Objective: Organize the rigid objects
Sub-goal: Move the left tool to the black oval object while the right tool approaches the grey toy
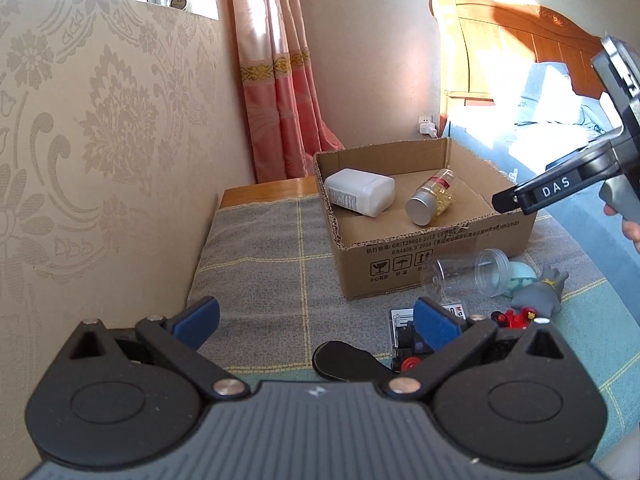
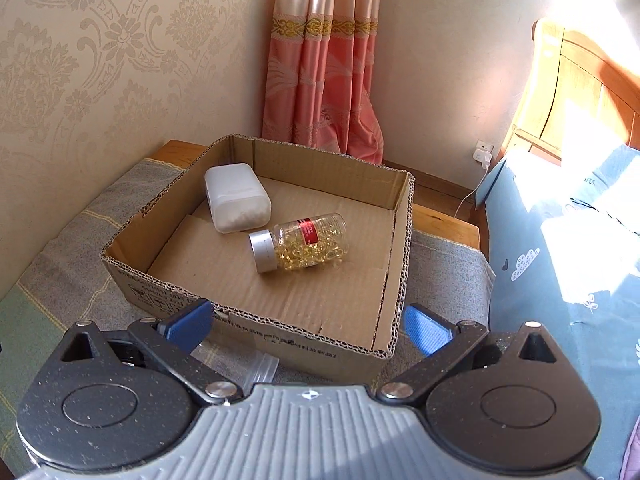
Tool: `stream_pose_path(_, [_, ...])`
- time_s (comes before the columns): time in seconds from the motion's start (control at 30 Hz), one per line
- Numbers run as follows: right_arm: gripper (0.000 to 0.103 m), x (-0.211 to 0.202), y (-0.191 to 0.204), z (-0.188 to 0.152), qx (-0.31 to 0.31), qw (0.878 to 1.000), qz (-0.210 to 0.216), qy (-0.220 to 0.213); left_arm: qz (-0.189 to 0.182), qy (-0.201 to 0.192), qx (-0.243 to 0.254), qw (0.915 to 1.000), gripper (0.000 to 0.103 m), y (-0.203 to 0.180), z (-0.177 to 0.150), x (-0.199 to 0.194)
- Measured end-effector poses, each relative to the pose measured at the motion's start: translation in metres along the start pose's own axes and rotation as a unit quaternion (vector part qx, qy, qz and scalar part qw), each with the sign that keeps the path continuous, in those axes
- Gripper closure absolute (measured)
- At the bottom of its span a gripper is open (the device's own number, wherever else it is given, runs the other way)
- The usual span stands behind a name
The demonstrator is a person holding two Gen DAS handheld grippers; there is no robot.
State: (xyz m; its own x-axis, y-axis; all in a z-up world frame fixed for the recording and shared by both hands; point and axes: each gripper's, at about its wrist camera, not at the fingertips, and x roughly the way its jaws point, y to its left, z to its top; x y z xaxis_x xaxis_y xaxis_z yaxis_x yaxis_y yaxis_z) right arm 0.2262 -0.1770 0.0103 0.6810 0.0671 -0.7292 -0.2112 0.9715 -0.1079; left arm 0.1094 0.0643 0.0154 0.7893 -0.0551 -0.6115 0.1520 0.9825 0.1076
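An open cardboard box (image 1: pixel 436 256) (image 2: pixel 312 184) stands on a cloth-covered table. A white plastic bottle (image 1: pixel 359 191) (image 2: pixel 237 197) and a clear capsule bottle with a silver cap (image 1: pixel 430 203) (image 2: pixel 300 242) lie inside it. In front of the box lie a clear empty jar (image 1: pixel 468 278) (image 2: pixel 244 362), a grey toy figure (image 1: pixel 540 290), a pale blue toy (image 1: pixel 520 278), small red parts (image 1: pixel 516 318) and a black disc (image 1: pixel 344 362). My left gripper (image 1: pixel 316 320) is open and empty above the cloth. My right gripper (image 2: pixel 308 326) is open and empty at the box's near wall; it also shows in the left wrist view (image 1: pixel 536 196).
A patterned wall (image 1: pixel 100 140) runs along the left. A pink curtain (image 1: pixel 280 80) hangs behind. A bed with blue bedding (image 2: pixel 560 248) and wooden headboard (image 1: pixel 520 40) lies to the right. A carded packet (image 1: pixel 404 320) lies under my left gripper's right finger.
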Motion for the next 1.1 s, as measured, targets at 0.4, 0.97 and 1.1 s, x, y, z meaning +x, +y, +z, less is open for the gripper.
stream_pose_path(0.4, [0.0, 0.018, -0.002, -0.085, 0.03, 0.999, 0.005, 0.036, -0.044, 0.073, -0.02, 0.9962, 0.001, -0.007, -0.046, 0.035])
stream_pose_path(0.97, [0.0, 0.01, -0.017, -0.115, 0.039, 0.997, 0.032, 0.052, -0.084, 0.114, -0.032, 0.9895, 0.001, -0.005, -0.07, 0.074])
stream_pose_path(1.1, [0.0, 0.007, -0.015, -0.124, 0.028, 0.997, 0.029, 0.059, -0.083, 0.125, -0.022, 0.9885, 0.001, -0.005, -0.074, 0.083])
